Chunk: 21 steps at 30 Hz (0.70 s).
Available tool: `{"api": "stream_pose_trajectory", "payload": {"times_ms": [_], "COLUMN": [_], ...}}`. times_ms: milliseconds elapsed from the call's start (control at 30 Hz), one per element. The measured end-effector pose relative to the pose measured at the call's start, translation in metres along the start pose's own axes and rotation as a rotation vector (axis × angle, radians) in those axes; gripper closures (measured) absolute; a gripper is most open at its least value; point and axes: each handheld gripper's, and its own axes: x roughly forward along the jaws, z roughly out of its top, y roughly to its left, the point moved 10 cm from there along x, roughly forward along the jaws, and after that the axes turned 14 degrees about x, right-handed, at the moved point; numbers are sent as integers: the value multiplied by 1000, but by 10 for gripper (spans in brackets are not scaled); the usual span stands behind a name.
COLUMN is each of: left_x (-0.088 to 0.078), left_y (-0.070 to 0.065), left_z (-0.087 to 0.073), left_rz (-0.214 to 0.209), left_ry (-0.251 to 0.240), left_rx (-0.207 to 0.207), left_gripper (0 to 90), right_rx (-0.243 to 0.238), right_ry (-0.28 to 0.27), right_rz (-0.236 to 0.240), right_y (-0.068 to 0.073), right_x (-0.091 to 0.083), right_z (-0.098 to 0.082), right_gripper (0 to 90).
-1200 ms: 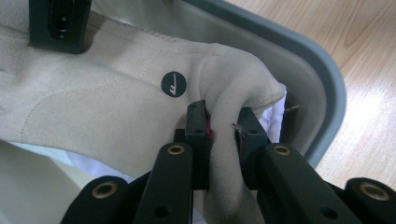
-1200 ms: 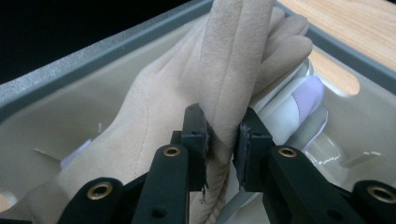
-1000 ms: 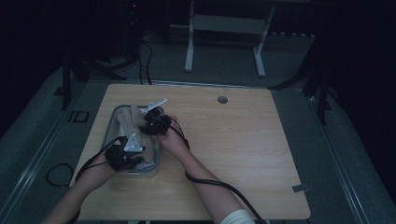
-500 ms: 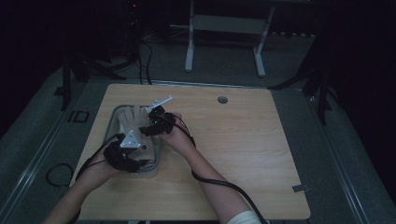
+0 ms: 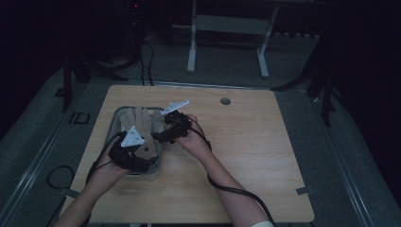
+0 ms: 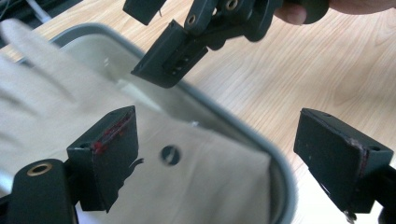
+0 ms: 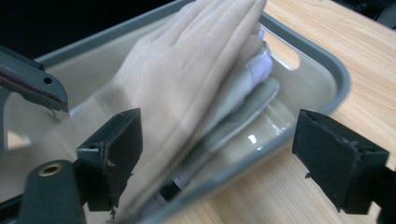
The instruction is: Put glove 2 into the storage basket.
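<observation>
A grey tray (image 5: pixel 115 118) on the left of the wooden table holds a stack of beige gloves (image 5: pixel 137 118). My left gripper (image 5: pixel 142 152) hovers over the tray's near end, open, with its jaws wide on either side of a glove cuff (image 6: pixel 201 186) that bears a small snap button (image 6: pixel 170 155). My right gripper (image 5: pixel 158 137) hangs at the tray's right rim, open, and faces the gloves (image 7: pixel 187 93) from the side. Nothing sits between its jaws. In the left gripper view, the right gripper (image 6: pixel 161 35) is just above the tray rim (image 6: pixel 275 154).
The wooden table (image 5: pixel 255 151) stretches bare to the right of the tray, with a round cable hole (image 5: pixel 225 101) near its far edge. Cables trail off both grippers toward the near edge. A white stand (image 5: pixel 227 28) is on the dark floor beyond.
My right gripper has drifted slightly right, toward the tray's right rim. The left gripper has barely moved. Both stayed open.
</observation>
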Motion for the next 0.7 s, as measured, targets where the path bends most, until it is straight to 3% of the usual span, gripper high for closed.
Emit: {"api": "stream_pose_trajectory", "payload": {"times_ms": [167,467,700], "left_x": [9,27,46], "left_y": [-17,-51,-76], "left_z": [14,32,42], "left_rz": [-18,-81,-131], "left_ry": [-53,-89,-100], "left_rx": [-14,-8,13], "left_gripper": [140,141,141], "right_rx": [-42,-45,-67], "right_ry": [-24,-29,-16], "right_rz": [-23,-51,-54], "right_y": [-8,-35,-45], "right_x": [-18,-48,-64], "right_z": [-9,-36,-61], "right_gripper": [150,151,150]}}
